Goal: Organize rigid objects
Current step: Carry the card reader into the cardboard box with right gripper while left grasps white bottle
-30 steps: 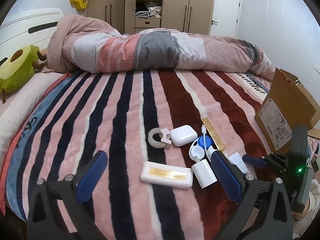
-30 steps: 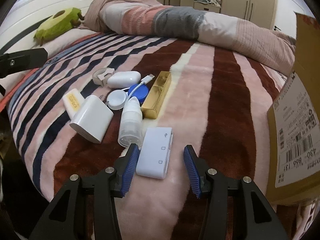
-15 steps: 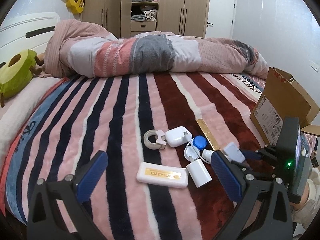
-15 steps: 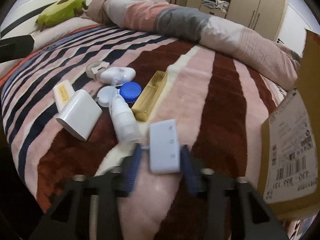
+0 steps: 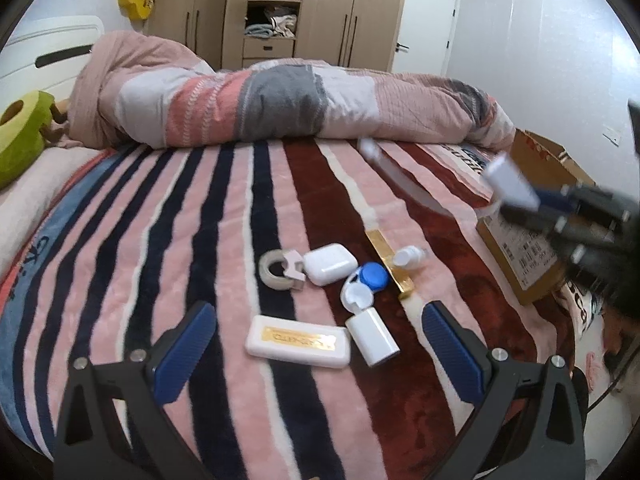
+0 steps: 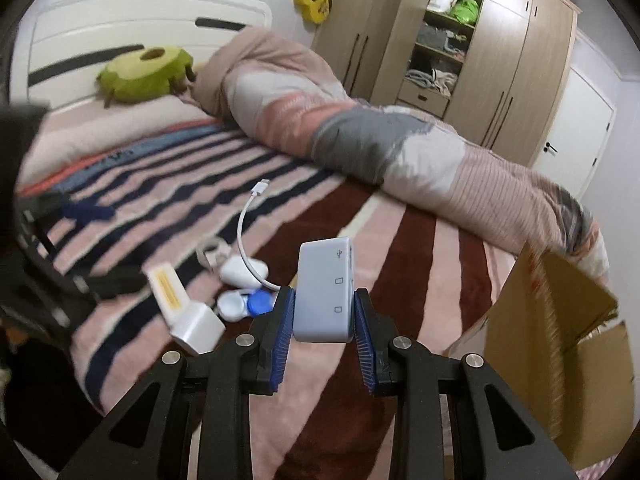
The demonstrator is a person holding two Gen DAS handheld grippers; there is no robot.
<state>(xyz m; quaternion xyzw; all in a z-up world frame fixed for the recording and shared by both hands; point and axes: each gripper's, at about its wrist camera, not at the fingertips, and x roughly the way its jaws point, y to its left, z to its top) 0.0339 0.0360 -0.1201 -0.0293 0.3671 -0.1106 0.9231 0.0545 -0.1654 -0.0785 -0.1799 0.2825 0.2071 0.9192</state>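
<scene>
From my left wrist view, the tape roll [image 5: 277,275] lay left of the earbud case [image 5: 330,263]; the cardboard box [image 5: 532,248] stood far right on the bed [image 5: 160,240].

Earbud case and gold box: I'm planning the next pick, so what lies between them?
In the left wrist view, the blue-and-white contact lens case lies between the earbud case and the gold box.

Right gripper [image 6: 324,316] raised above the bed, jaws clamped on both sides of a white hub [image 6: 325,292], left gripper [image 5: 320,344] low near the bed's front edge, jaws spread wide, holding nothing
</scene>
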